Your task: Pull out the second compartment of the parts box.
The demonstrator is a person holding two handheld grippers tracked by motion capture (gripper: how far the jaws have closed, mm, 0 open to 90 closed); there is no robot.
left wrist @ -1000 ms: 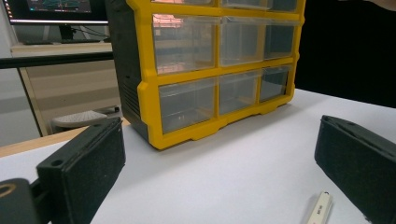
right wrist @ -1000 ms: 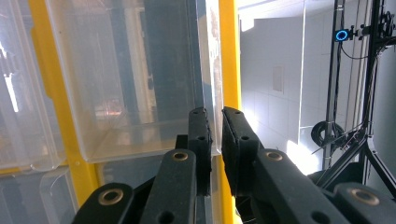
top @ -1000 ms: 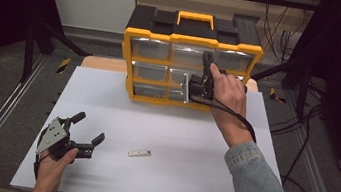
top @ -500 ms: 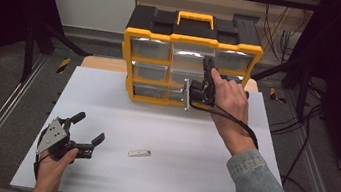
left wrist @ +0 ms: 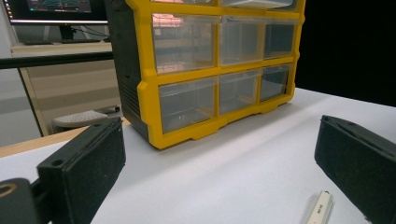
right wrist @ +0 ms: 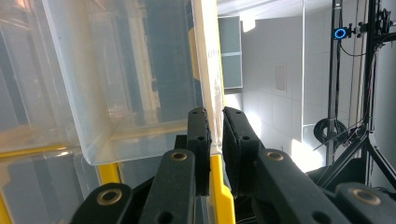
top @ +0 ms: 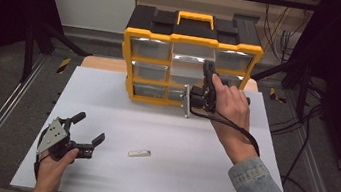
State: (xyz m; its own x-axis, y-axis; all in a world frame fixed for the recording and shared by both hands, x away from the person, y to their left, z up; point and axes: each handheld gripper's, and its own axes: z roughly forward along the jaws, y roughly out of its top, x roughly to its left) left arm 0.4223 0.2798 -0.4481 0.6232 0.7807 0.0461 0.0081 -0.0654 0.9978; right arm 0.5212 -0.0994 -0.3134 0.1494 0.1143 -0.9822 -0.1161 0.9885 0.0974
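Two grippers: right gripper (top: pixel 193 98) clamps the drawer (top: pixel 186 100) front; left gripper (top: pixel 86 133) gapes empty beside a white stick (top: pixel 139 153).

drawer (top: pixel 186 100): clear plastic, bottom middle slot of the yellow organiser (top: pixel 192 41), pulled partway out, front wall pinched, centre of the high view.

organiser: upright, upper centre.

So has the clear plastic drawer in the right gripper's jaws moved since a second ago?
Yes. The clear plastic drawer has slid further out of the yellow-and-black organiser cabinet, toward the person, pulled by the right gripper.
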